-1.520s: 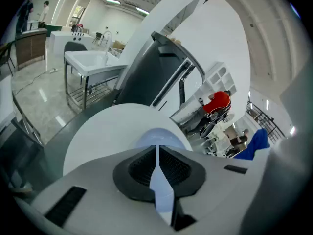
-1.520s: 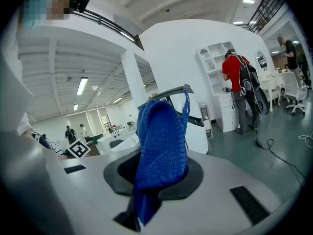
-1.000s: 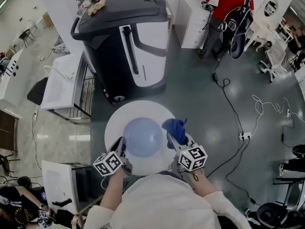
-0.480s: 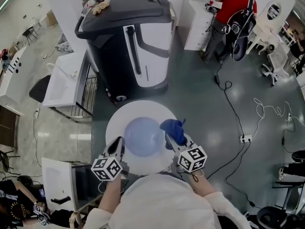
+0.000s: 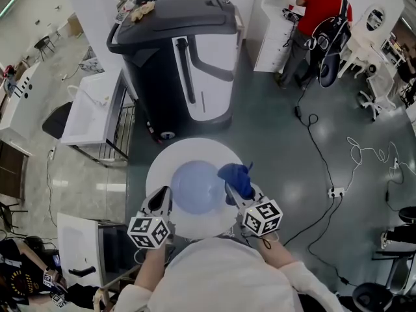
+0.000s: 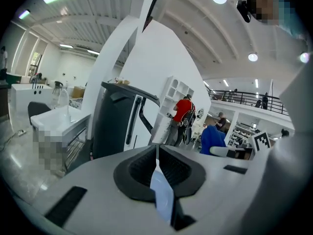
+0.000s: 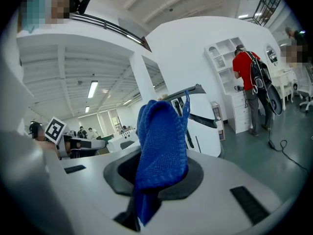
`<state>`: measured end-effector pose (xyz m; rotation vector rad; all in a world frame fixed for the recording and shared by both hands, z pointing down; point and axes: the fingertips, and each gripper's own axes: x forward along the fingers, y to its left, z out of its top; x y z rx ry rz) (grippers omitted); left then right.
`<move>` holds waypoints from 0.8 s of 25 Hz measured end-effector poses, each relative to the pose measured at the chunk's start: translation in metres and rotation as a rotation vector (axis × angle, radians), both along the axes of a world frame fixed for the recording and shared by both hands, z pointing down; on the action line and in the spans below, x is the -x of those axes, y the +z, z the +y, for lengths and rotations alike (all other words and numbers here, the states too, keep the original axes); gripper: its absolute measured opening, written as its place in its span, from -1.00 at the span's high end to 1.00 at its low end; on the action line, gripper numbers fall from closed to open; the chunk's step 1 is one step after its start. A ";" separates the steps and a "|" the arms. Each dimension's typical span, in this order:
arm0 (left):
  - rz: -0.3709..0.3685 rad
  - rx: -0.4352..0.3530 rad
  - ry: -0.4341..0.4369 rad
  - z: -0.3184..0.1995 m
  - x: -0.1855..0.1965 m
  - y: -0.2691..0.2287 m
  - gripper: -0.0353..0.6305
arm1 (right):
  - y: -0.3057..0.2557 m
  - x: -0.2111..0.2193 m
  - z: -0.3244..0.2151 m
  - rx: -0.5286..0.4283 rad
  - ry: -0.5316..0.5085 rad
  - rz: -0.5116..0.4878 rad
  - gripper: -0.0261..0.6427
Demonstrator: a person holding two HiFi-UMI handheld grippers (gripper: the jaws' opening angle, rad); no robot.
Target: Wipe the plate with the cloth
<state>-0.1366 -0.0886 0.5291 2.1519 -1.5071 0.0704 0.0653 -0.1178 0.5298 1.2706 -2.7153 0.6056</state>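
Note:
Over a round white table (image 5: 195,147) sits a pale blue plate (image 5: 197,187). My left gripper (image 5: 161,199) is shut on its left rim. The left gripper view shows the plate (image 6: 161,195) edge-on, pinched between the jaws of the left gripper (image 6: 157,161). My right gripper (image 5: 233,191) is shut on a bunched blue cloth (image 5: 237,176), which rests at the plate's right rim. In the right gripper view the cloth (image 7: 161,146) stands up out of the right gripper (image 7: 146,190) and hides its jaw tips.
A tall black and white machine (image 5: 179,57) stands just beyond the table. A white sink unit (image 5: 91,109) is at the left and a white cabinet (image 5: 78,239) at the lower left. Cables (image 5: 325,168) trail over the floor at the right. A person in red (image 5: 318,12) works far off.
My left gripper has rolled and lifted a little with the plate's rim in it. The right gripper and the cloth have hardly moved.

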 end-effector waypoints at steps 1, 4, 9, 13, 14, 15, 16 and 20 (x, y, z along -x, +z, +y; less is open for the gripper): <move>-0.008 -0.004 0.003 0.001 -0.001 -0.001 0.76 | 0.000 0.000 0.001 -0.001 -0.001 0.000 0.66; -0.035 -0.017 0.007 0.004 0.000 -0.003 0.76 | -0.001 0.002 0.002 -0.001 -0.004 0.001 0.66; -0.063 -0.033 0.006 0.006 0.002 -0.005 0.76 | 0.001 0.006 0.004 -0.001 -0.021 0.016 0.66; -0.071 -0.041 0.005 0.004 0.003 -0.007 0.76 | 0.005 0.010 0.003 0.005 -0.032 0.046 0.66; -0.071 -0.042 0.005 0.004 0.004 -0.008 0.76 | 0.005 0.011 0.002 0.006 -0.035 0.053 0.66; -0.071 -0.042 0.003 0.004 0.005 -0.008 0.76 | 0.005 0.012 0.002 0.008 -0.038 0.056 0.66; -0.072 -0.042 0.002 0.004 0.005 -0.008 0.76 | 0.006 0.012 0.002 0.009 -0.039 0.057 0.66; -0.073 -0.043 0.000 0.005 0.005 -0.008 0.76 | 0.006 0.012 0.004 0.011 -0.037 0.060 0.66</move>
